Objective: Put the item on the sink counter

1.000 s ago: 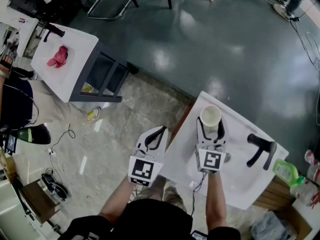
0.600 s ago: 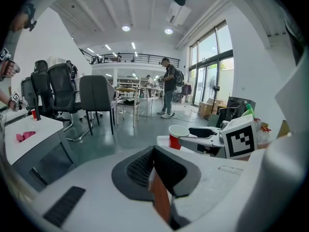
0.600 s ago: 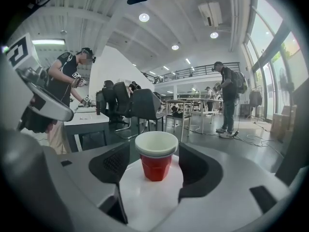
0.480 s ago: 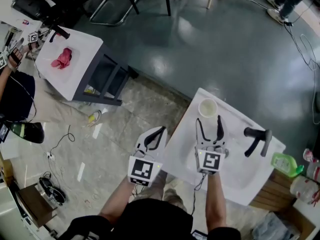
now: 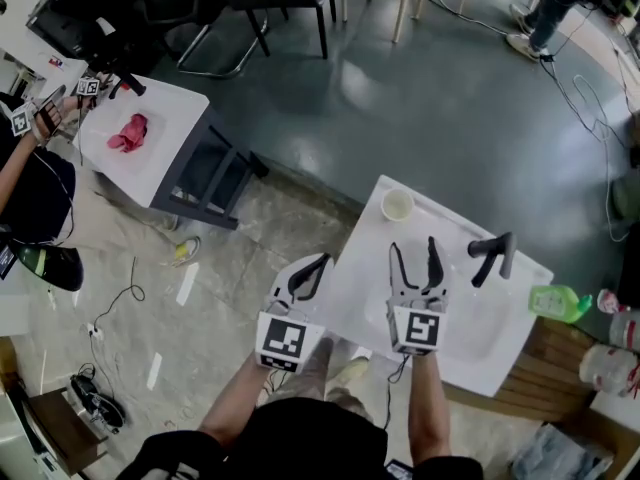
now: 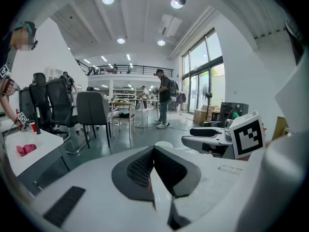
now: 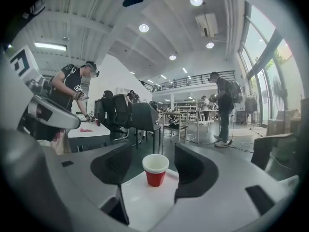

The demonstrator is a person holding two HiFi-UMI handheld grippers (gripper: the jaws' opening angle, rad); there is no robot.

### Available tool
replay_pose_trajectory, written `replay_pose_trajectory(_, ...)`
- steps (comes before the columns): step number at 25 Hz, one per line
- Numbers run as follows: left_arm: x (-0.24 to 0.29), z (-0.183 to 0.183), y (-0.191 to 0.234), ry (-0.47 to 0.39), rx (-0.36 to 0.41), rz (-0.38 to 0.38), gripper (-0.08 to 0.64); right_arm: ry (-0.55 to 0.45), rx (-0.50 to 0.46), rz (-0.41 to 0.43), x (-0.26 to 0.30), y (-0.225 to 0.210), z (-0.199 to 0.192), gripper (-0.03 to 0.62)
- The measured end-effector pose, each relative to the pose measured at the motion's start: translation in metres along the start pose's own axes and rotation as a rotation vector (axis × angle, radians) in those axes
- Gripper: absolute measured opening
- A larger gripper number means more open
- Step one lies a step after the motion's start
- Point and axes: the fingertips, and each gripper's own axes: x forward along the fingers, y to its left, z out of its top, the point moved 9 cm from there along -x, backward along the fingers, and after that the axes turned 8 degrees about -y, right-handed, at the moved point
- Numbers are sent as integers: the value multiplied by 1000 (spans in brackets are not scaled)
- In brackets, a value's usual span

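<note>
A red paper cup with a white inside (image 5: 398,205) stands upright near the far left corner of the white sink counter (image 5: 360,293). My right gripper (image 5: 413,249) hovers over the counter a short way behind the cup. Its jaws are open and have just been closing a little, with nothing between them. In the right gripper view the cup (image 7: 155,169) stands ahead of the fingertips, apart from both pads, on the counter (image 7: 145,199). My left gripper (image 5: 318,262) hangs off the counter's left edge, shut and empty; its pads (image 6: 166,166) meet.
A black faucet (image 5: 490,253) rises at the counter's right above the basin (image 5: 485,328). A green bottle (image 5: 555,303) stands at the far right. A second white table (image 5: 160,158) with a pink cloth (image 5: 128,133) is at upper left, a person beside it. Chairs and cables lie around.
The right gripper has drawn back and risen from the cup, which stays on the counter. The left gripper has risen too, still shut.
</note>
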Motion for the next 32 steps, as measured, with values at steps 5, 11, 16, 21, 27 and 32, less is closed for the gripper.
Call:
replay_pose_trajectory(5, -22, 24, -16, -54, 29, -18, 2, -36, 2, -22, -33, 1, 29, 241)
replay_pose_trajectory(11, -50, 43, -38, -99, 41, -36, 2, -72, -2, -48, -80, 3, 58, 206)
replay_pose_trajectory(16, -75, 53, -58, -143, 62, -48, 2, -104, -12, -70, -123, 8, 74, 172)
replay_pose_trajectory(21, -97, 64, -78, -176, 88, -65, 2, -124, -16, -92, -163, 9, 89, 137)
replay_pose_trajectory(27, -128, 70, -105, -202, 103, -86, 2, -152, 10, -136, -214, 13, 97, 102)
replay_pose_trajectory(32, -158, 66, -129, -224, 118, -115, 2, -196, -3, -157, -260, 22, 98, 79)
